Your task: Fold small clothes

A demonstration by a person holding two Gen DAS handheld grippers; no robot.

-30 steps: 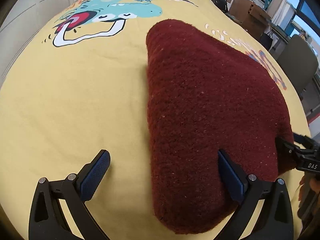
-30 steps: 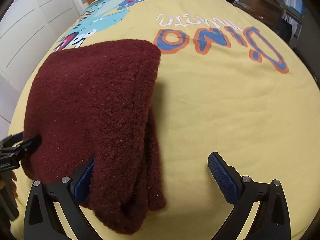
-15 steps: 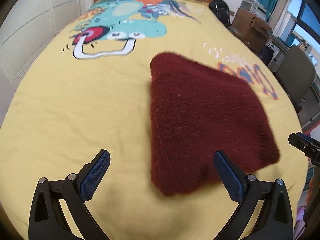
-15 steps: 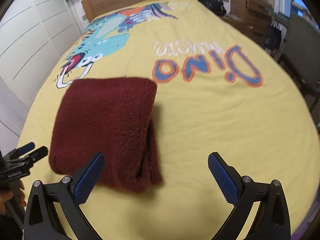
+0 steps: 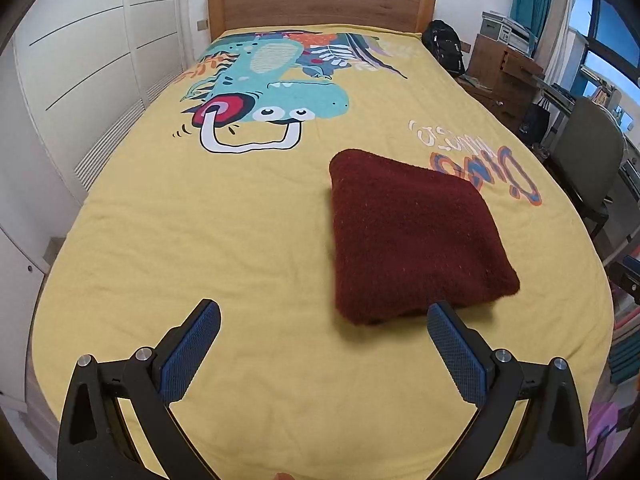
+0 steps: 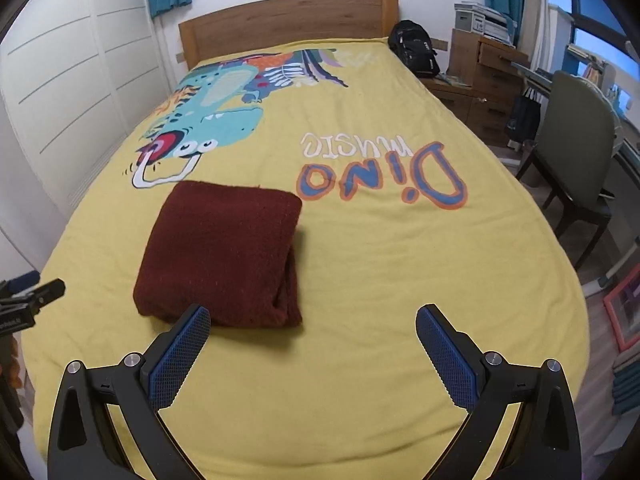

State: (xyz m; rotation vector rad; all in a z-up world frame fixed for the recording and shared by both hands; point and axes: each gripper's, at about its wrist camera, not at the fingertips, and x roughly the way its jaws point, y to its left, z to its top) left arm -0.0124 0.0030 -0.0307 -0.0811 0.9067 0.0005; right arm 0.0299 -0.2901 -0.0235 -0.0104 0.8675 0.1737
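grippers [image 5: 324,334] have withdrawn from folded garment [image 5: 412,236].

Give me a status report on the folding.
Left tongs open, empty. Right tongs open, empty. Sweater folded, flat on the bedspread, untouched. Nothing in the way.

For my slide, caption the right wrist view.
Open right gripper hovering near a folded maroon garment on the yellow dinosaur bedspread.

Yellow dinosaur bedspread [image 5: 200,240], wooden headboard [image 5: 320,4], black backpack [image 6: 414,48].
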